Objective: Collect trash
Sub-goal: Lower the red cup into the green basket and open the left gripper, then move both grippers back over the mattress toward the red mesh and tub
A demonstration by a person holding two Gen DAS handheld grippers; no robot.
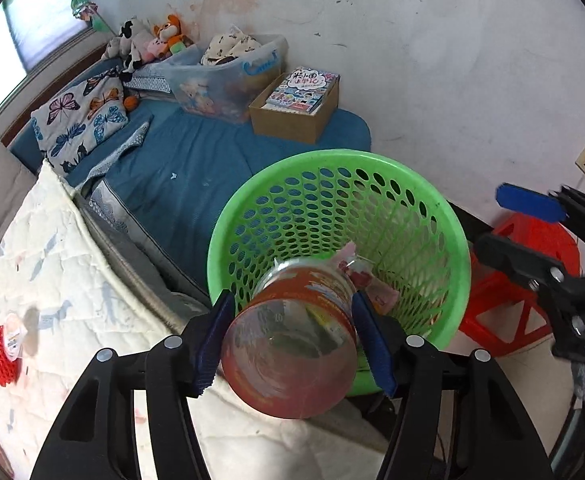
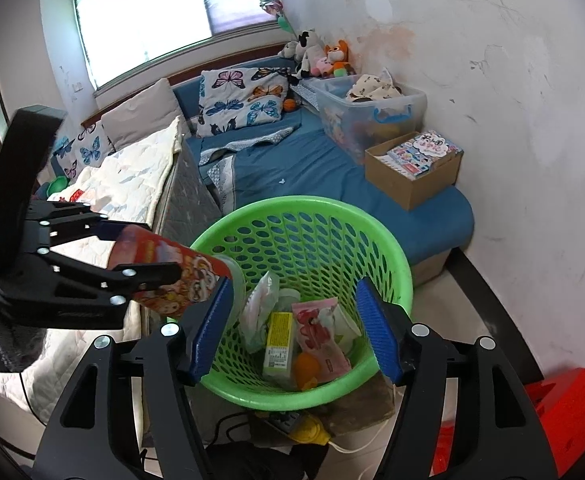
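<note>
- The left gripper (image 1: 292,338) is clamped on a red printed bottle (image 1: 292,344), one blue pad on each side of its clear body.
- In the right wrist view the same bottle (image 2: 172,276) lies tilted, its mouth end crossing the near-left rim of the green basket (image 2: 392,252) while the left gripper (image 2: 164,272) holds it by the middle.
- The right gripper (image 2: 298,330) hangs over the basket with its jaws spread wide and nothing between its blue pads (image 2: 380,332).
- Inside the basket, on its bottom, lie a pink wrapper (image 2: 320,338), a yellow-green small box (image 2: 278,344), a clear crumpled packet (image 2: 258,308) and an orange piece (image 2: 306,366).
- From the left wrist view the green basket (image 1: 444,216) stands just beside the foot end of the bed, with a red stool (image 1: 532,240) close to its right side.
- A red mesh scrap (image 1: 2,354) with a white label rests on the cream quilt (image 1: 72,280) at the left edge of the bed.
- Along the wall edge of the blue mattress (image 2: 312,168) sit a cardboard box (image 2: 412,176) of booklets and a clear storage bin (image 2: 372,116), with plush toys (image 2: 324,56) in the far corner.
- A butterfly pillow (image 2: 240,100) leans at the head of the bed.
</note>
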